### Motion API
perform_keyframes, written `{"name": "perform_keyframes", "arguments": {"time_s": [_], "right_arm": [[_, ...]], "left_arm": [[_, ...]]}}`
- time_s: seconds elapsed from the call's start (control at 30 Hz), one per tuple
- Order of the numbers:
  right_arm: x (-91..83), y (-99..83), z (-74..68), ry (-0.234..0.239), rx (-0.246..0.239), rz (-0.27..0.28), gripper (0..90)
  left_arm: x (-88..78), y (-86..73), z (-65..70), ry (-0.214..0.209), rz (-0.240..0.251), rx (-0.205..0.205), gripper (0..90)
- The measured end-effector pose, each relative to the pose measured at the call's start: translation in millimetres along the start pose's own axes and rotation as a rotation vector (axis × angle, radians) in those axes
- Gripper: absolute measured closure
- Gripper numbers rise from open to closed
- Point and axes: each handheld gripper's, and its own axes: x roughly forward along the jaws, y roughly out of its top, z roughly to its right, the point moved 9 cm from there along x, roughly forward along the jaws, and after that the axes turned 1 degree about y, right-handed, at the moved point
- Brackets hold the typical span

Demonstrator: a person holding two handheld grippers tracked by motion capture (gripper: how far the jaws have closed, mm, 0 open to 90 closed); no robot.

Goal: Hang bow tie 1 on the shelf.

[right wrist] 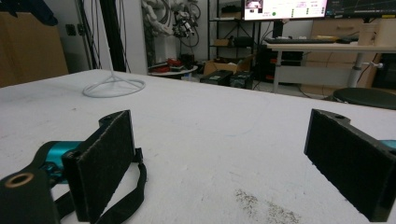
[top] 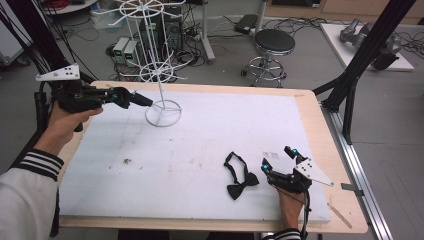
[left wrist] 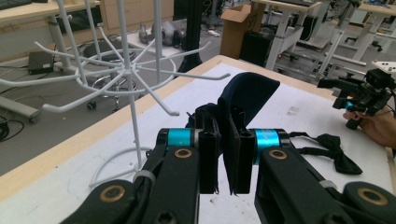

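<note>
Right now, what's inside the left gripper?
The left gripper is shut on a dark navy cloth that rises above the gripper beside the white wire rack. The pinched part is hidden.

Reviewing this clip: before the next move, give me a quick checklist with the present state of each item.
1. left gripper clamped on the dark cloth piece: ok, jaws pinch it.
2. Cloth raised near the white hook stand: ok, beside the lower hooks; touching them, cannot tell.
3. Stand upright with its ring base on the white mat: ok.
4. right gripper free: ok, jaws wide apart, nothing between them.
5. black bow tie reachable: ok, flat on the mat just left of the right gripper.
</note>
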Motion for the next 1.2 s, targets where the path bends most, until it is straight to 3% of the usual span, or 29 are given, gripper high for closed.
{"name": "perform_keyframes", "arguments": {"time_s": [0.37,1.2], "right_arm": [[0.1,0.1,-0.1,0.000,0.001,0.001,7.9],[0.0,0.1,-0.1,0.002,0.000,0.001,7.9]], "left_arm": [[4.2,8.1,-4.4,0.009,0.002,0.003,84.4],[18.8,18.5,-27.0,0.086,-0.032,0.010,84.3]]}}
